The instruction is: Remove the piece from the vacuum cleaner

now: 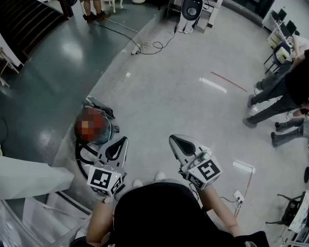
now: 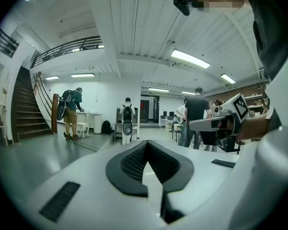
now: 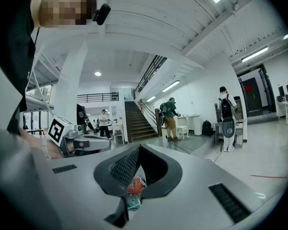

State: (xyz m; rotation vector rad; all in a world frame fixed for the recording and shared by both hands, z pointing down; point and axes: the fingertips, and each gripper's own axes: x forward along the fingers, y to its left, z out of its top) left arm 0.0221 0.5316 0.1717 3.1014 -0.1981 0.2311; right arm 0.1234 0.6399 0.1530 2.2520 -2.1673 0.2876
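The head camera is looking steeply down over the pale floor (image 1: 195, 102), with the left gripper (image 1: 121, 147) and the right gripper (image 1: 178, 144) close beneath it near the bottom edge. Each gripper camera is riding just behind its own jaws and facing almost level, outward over that floor. Both are catching the staircase (image 2: 26, 114) and the person with a backpack (image 2: 72, 111) far off (the left camera is also seeing the right gripper near its right edge, the right camera the left gripper at its left edge).
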